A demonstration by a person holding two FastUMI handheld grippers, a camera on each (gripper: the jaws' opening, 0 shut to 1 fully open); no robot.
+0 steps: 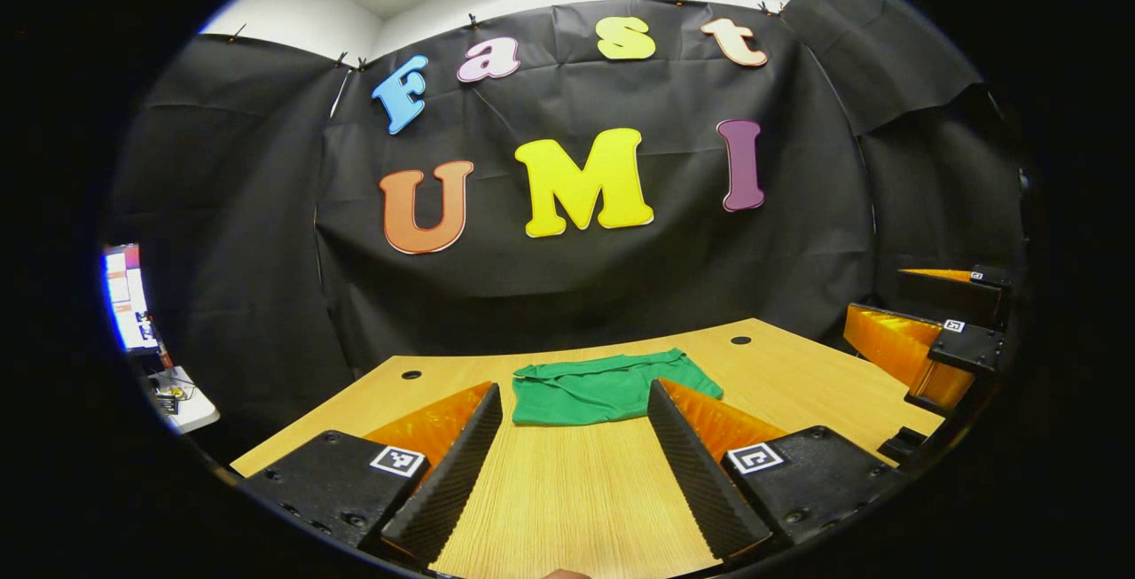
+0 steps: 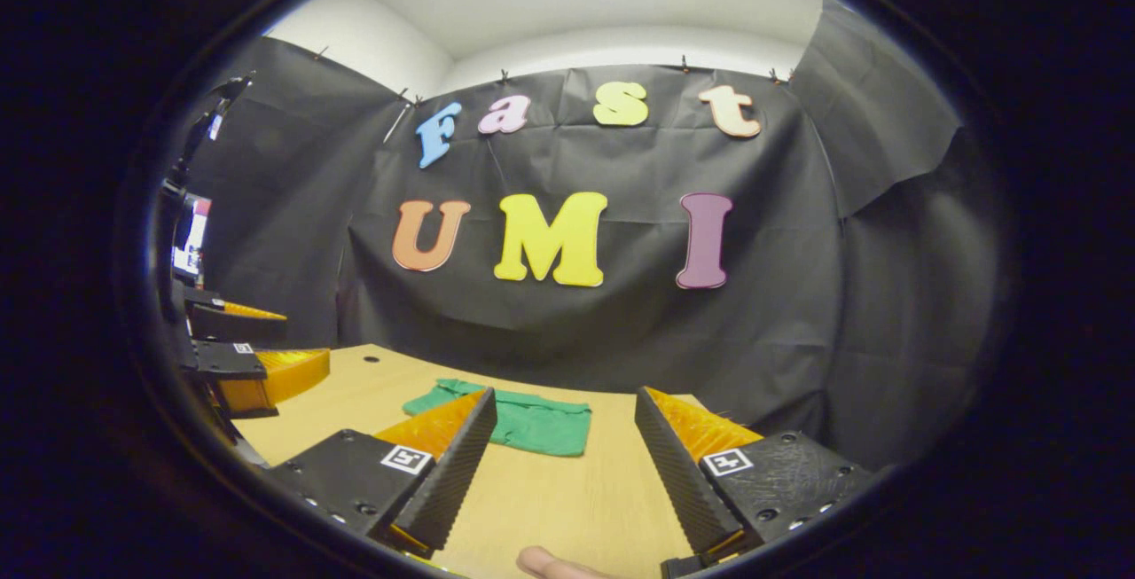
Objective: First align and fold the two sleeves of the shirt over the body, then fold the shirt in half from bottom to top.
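A green shirt (image 1: 603, 388) lies folded into a compact rectangle on the wooden table (image 1: 567, 499), toward its far edge. In the left gripper view my left gripper (image 1: 572, 402) is open, held back from the shirt with bare table between its fingers. The right gripper (image 1: 940, 331) shows at the right edge of that view, apart from the shirt. In the right gripper view the shirt (image 2: 523, 424) lies ahead and left of centre, and my right gripper (image 2: 563, 406) is open with nothing in it. The left gripper (image 2: 244, 357) appears at that view's left edge.
The black cloth wall (image 1: 576, 277) hangs just behind the table's far edge. Two round cable holes (image 1: 411, 375) sit in the tabletop near the back. A lit screen and small shelf (image 1: 133, 304) stand off to the left. A fingertip (image 2: 554, 566) shows at the bottom.
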